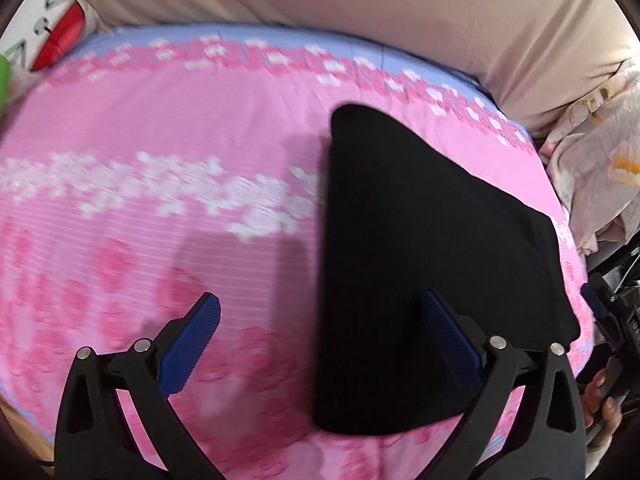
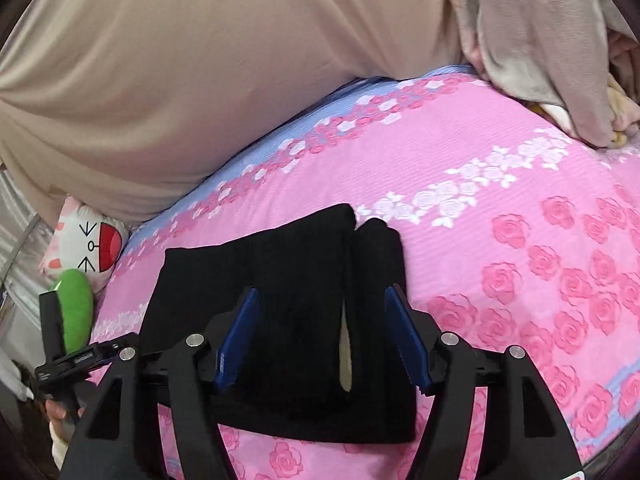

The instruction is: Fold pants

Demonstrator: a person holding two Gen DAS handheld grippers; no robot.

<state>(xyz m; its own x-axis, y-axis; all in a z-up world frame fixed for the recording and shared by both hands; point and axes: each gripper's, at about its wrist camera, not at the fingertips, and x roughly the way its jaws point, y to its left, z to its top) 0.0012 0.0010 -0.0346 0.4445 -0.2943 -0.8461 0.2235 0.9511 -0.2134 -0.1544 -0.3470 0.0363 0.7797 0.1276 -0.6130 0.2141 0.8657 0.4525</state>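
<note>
The black soft knit pants [image 2: 288,280] were found already folded into a compact bundle, lying flat on the pink rose-printed bedsheet [image 2: 500,184], with a beige draped cloth [image 2: 192,80] bunched up behind at about 11 o'clock. The fabric looked light and floppy, not slippery, so it was judged that it'd sag and unfold if lifted by one layer only; a pinch through all the layers at a folded edge or corner was reckoned the safest hold. In the right wrist view the right gripper [image 2: 322,332] was seen hanging over the bundle with its blue pads well apart, nothing pinched between them, the pants spread right under and ahead toward 12 o'clock, a narrow slit between two folded parts showing just inside the right-hand pad. In the left wrist view the left gripper [image 1: 320,344] was also spread wide and empty, the bundle [image 1: 420,240] sitting off at roughly 1 o'clock, its near edge crossed by the right-hand pad, whether touching couldn't be told. A white cartoon-face pillow [image 2: 92,240] was parked at 9 o'clock.
</note>
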